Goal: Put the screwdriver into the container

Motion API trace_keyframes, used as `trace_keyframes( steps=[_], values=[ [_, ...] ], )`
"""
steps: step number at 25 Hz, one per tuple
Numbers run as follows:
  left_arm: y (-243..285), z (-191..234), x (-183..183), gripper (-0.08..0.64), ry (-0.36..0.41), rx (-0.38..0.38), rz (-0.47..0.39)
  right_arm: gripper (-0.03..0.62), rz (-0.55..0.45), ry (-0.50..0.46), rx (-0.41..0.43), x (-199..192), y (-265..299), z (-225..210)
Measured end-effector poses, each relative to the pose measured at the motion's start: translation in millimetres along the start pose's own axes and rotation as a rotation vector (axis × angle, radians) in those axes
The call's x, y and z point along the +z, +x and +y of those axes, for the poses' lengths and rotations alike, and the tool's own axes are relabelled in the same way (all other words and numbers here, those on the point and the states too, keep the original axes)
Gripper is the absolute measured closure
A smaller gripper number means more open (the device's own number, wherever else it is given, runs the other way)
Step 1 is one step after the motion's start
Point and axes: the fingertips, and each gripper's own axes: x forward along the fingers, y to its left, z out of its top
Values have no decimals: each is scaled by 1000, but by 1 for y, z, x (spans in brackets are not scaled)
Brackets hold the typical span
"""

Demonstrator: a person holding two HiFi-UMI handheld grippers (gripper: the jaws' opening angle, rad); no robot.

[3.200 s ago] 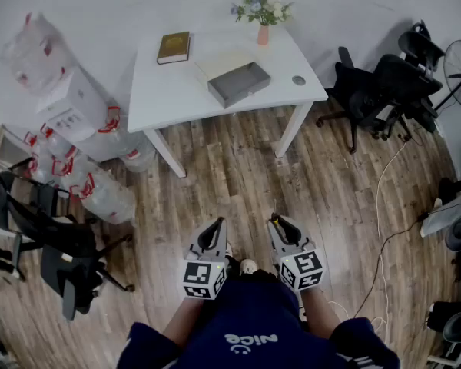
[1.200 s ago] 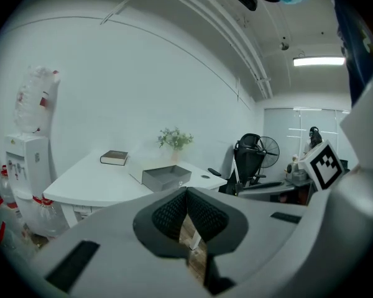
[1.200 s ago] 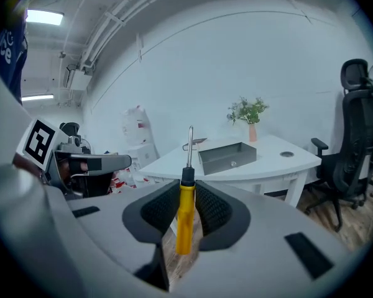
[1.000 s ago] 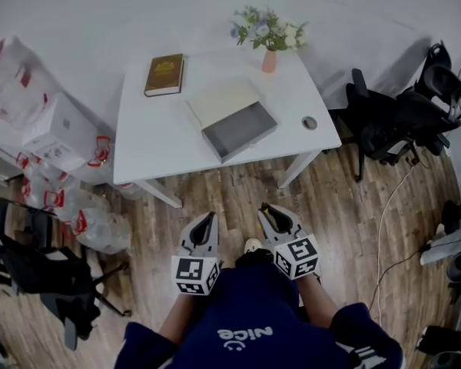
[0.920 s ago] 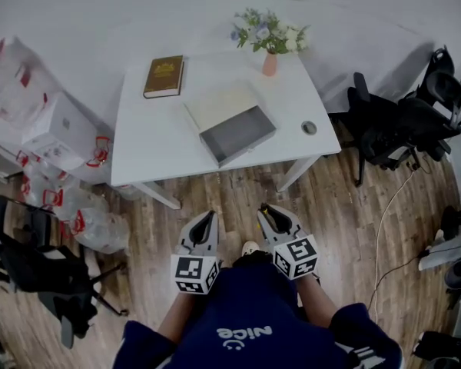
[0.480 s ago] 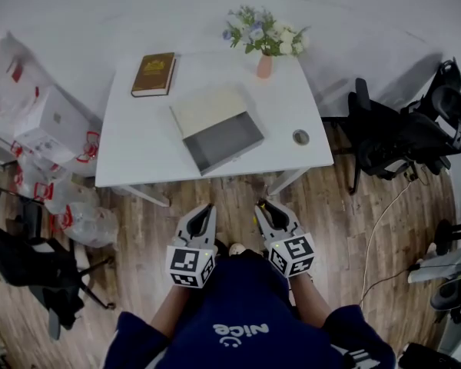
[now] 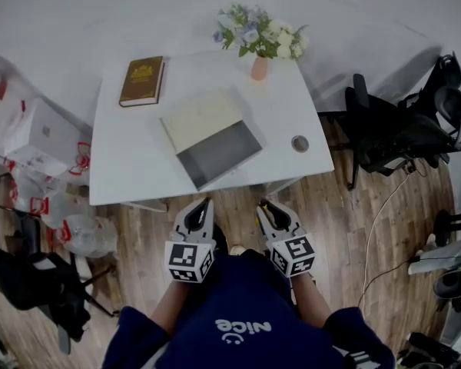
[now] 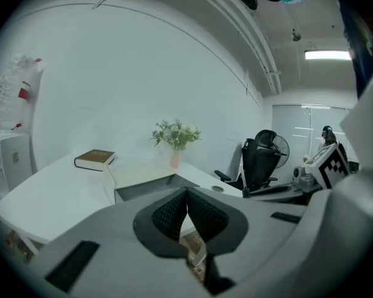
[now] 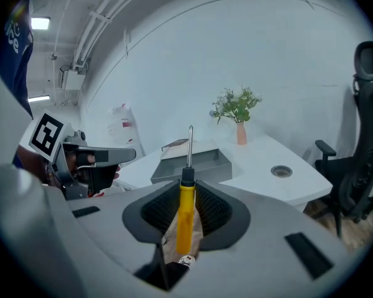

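My right gripper (image 9: 186,194) is shut on a screwdriver (image 9: 186,211) with a yellow handle, whose metal shaft points ahead at the table. The container (image 7: 219,153), an open grey box with a pale lid beside it, lies in the middle of the white table (image 7: 131,171). It appears beyond the shaft as the container (image 9: 193,164) in the right gripper view. My left gripper (image 8: 186,196) is shut with nothing in it. In the head view the left gripper (image 7: 205,202) and right gripper (image 7: 264,204) hang over the floor just short of the table's near edge.
A brown book (image 7: 142,81) lies at the table's far left, and a pink vase of flowers (image 7: 259,67) stands at the back. A round cable port (image 7: 300,143) sits at the right. Black office chairs (image 7: 392,129) stand to the right. Boxes and plastic bags (image 7: 38,141) are piled at the left.
The table has drawn steadily nearer and now sits just ahead of both grippers. The grippers keep their places side by side, and the screwdriver stays held.
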Motion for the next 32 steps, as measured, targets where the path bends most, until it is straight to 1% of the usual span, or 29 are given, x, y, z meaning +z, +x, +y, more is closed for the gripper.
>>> trace_keyframes(
  steps=[5, 8, 11, 13, 16, 19, 22, 25, 28, 32],
  values=[
    [28, 34, 26, 543, 6, -4, -34, 498, -4, -5, -49, 23, 35, -16],
    [41, 66, 36, 543, 10, 9, -44, 499, -11, -18, -63, 37, 60, -16],
    [53, 100, 40, 543, 12, 28, -36, 499, -12, -30, -74, 47, 84, -13],
    [63, 117, 49, 543, 14, 18, -42, 499, -13, -30, -86, 54, 99, -13],
    [75, 135, 62, 543, 41, -10, -46, 499, -9, -37, -101, 64, 119, -13],
    [83, 153, 65, 543, 40, -21, -34, 497, -10, -61, -114, 74, 137, -13],
    [88, 165, 61, 543, 33, -30, -21, 497, -7, -127, -134, 84, 149, -15],
    [90, 175, 55, 543, 20, -17, -6, 498, -13, -181, -141, 100, 158, -20],
    [89, 178, 52, 543, -9, -4, 0, 498, -4, -235, -118, 112, 162, -21],
    [93, 186, 59, 543, -28, 33, -15, 498, 7, -350, -66, 128, 173, -17]
  ],
)
